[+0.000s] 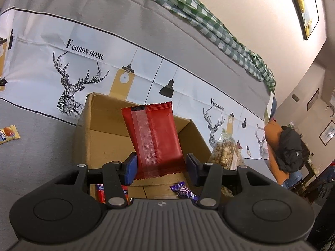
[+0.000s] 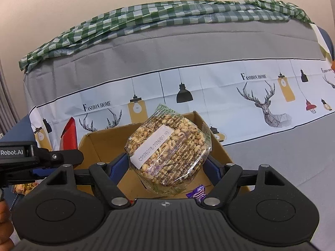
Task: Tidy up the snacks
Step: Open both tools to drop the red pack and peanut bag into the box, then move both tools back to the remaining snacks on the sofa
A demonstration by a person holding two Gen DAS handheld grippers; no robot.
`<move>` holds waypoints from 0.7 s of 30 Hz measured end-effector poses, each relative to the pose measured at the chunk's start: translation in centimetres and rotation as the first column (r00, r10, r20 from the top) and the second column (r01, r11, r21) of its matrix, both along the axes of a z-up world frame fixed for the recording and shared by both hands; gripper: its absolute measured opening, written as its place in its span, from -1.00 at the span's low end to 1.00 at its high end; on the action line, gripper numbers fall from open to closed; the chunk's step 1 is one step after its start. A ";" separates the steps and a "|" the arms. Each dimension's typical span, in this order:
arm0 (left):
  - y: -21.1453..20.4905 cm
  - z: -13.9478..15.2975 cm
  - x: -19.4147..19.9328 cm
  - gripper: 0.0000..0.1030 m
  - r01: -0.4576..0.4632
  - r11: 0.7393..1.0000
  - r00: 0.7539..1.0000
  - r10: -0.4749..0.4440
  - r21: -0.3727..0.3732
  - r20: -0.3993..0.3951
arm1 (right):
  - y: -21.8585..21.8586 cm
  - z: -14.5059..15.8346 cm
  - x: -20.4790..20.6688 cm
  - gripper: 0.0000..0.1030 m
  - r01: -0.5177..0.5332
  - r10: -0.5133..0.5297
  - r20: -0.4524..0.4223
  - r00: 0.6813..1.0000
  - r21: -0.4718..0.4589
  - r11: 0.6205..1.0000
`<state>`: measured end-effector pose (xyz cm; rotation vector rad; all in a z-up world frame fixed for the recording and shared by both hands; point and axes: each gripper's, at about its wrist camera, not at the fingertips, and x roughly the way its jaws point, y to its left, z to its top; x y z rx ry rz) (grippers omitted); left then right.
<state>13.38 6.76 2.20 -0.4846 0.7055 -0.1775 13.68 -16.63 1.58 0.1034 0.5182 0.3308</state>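
My left gripper [image 1: 161, 167] is shut on a red snack packet [image 1: 155, 140] and holds it upright over an open cardboard box [image 1: 100, 129]. My right gripper [image 2: 167, 165] is shut on a clear bag of puffed grain snack [image 2: 169, 148] with a white label, held over the same box [image 2: 100, 144]. A purple candy wrapper [image 1: 184, 191] and a red wrapper [image 1: 100, 192] lie on the box floor. The purple wrapper also shows in the right wrist view [image 2: 197, 193]. The red packet [image 2: 69, 136] and the left gripper's body [image 2: 31, 156] show at the left of the right wrist view.
The box stands on a grey tablecloth [image 1: 37, 146] with a white deer-and-lamp band. An orange snack packet [image 1: 8, 135] lies on the cloth at far left. A green checked cloth [image 2: 146, 18] is bunched along the far edge. The wall is behind it.
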 end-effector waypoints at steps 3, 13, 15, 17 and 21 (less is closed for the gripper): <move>0.1 0.1 -0.1 0.06 0.008 1.000 1.000 -0.008 -0.010 0.000 | 0.0 -0.1 0.0 0.52 0.001 -0.001 -0.004 1.000 0.004 1.000; 1.2 0.3 -0.1 0.52 -0.025 1.000 1.000 0.025 0.001 -0.004 | 1.6 -0.5 0.4 0.74 -0.009 0.009 -0.039 0.999 -0.008 1.000; 2.0 0.5 -0.1 0.49 -0.051 0.999 0.999 0.051 -0.001 -0.004 | 2.0 -0.6 0.4 0.74 -0.006 0.006 -0.045 0.999 0.000 1.000; 3.2 0.7 -0.2 0.42 -0.095 0.995 0.995 0.095 0.000 -0.003 | 2.6 -0.6 0.4 0.74 -0.005 0.006 -0.049 0.999 0.011 1.000; 6.3 0.9 -0.7 0.02 -0.224 0.974 0.975 0.224 -0.025 -0.015 | 4.1 -0.6 0.2 0.73 -0.014 0.015 -0.039 0.999 0.029 0.999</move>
